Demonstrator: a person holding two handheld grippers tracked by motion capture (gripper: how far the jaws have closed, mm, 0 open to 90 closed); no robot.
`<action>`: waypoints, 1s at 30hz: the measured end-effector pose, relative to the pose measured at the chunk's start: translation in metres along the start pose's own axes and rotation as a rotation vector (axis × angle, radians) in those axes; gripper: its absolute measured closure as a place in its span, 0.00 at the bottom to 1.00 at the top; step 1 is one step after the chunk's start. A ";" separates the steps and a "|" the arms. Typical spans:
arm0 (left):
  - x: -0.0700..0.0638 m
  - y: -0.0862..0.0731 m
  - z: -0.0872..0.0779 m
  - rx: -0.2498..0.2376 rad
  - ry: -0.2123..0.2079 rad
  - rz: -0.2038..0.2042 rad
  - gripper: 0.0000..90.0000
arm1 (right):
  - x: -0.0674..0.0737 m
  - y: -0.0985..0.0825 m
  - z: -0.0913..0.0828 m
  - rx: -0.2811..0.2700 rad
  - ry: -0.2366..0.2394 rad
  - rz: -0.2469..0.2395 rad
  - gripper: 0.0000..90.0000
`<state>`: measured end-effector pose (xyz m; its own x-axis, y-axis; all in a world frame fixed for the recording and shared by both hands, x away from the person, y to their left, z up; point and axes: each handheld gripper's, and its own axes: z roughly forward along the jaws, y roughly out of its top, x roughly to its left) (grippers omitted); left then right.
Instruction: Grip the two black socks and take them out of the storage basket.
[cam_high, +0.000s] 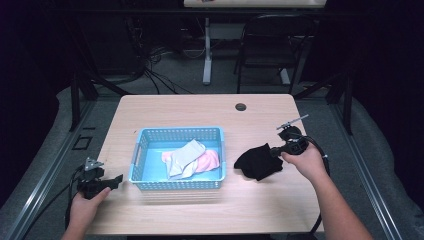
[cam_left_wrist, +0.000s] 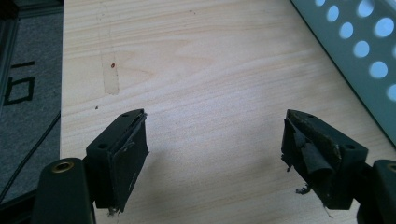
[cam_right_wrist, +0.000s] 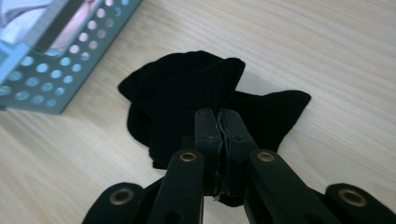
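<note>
From the high view, a pale wooden tabletop (cam_high: 165, 112) carries a light blue perforated plastic basket (cam_high: 178, 186) set left of its middle, nearer the front edge than the far one. Inside the basket lie a grey sock (cam_high: 186, 157) and a pink cloth piece (cam_high: 208, 161), touching each other. Just beside the basket's right wall, on the bare wood, sits a crumpled black fabric sock (cam_high: 257, 161). The right tongs (cam_high: 274, 150) reach in from the right edge and meet the black sock at its right side. The left tongs (cam_high: 118, 179) rest near the front left corner of the tabletop, just beside the basket's left wall and apart from it

In the left gripper view, the jaws stand wide apart with nothing between them, bare wood below and the basket's holed wall at the upper right

In the right gripper view, the right tongs are pressed together on a fold of the black sock (cam_right_wrist: 187, 93), the fabric pinched between the pads, while most of the sock spreads on the tabletop beyond them. A corner of the blue basket (cam_right_wrist: 56, 79) shows at the upper left, near the sock but not touching it

Judging from this, two garments are already in the basket; the black sock is gripped but not yet over the rim, so lifting it in remains
</note>
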<state>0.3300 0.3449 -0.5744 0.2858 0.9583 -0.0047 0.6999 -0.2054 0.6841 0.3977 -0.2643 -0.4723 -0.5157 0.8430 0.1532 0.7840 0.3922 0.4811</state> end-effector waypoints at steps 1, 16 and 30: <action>0.000 0.000 0.000 -0.008 0.002 -0.006 0.25 | -0.002 0.000 0.002 0.001 -0.008 0.006 0.97; 0.001 0.002 -0.002 -0.024 -0.004 -0.010 0.25 | -0.008 0.000 0.009 0.014 -0.071 0.031 0.96; 0.001 0.003 -0.003 -0.027 -0.004 -0.001 0.25 | -0.006 0.001 0.006 -0.028 -0.078 0.049 0.89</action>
<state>0.3300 0.3458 -0.5700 0.2880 0.9576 -0.0079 0.6821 -0.1993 0.7036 0.4039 -0.2668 -0.4784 -0.4473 0.8876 0.1099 0.7974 0.3401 0.4985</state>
